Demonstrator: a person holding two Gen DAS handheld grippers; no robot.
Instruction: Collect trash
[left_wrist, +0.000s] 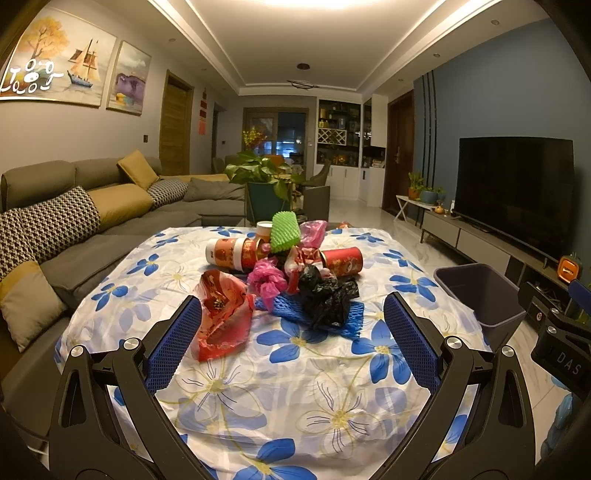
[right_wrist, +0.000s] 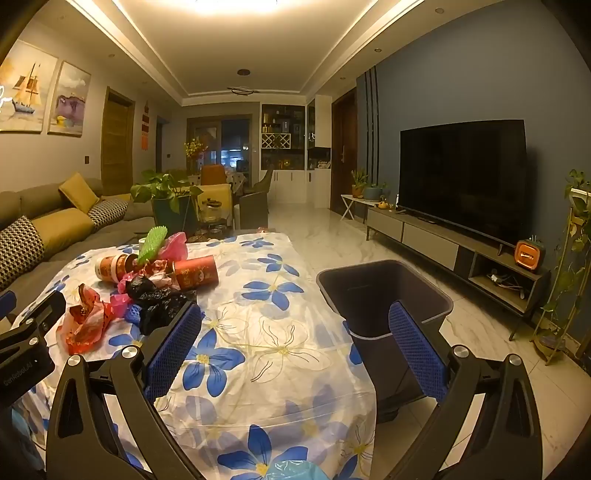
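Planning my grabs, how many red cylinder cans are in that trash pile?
2. One red can lies on its side at the pile's right; another can, red and white, lies at its left. More may be hidden under the bags.

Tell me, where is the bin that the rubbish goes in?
The bin stands on the floor just off the table's right edge, between the flowered tablecloth and the TV stand. In the left view it shows at far right.

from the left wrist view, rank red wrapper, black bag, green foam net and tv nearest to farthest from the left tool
1. red wrapper, beside the left tool's left finger
2. black bag, centre of the pile
3. green foam net, top of the pile's far side
4. tv, right wall
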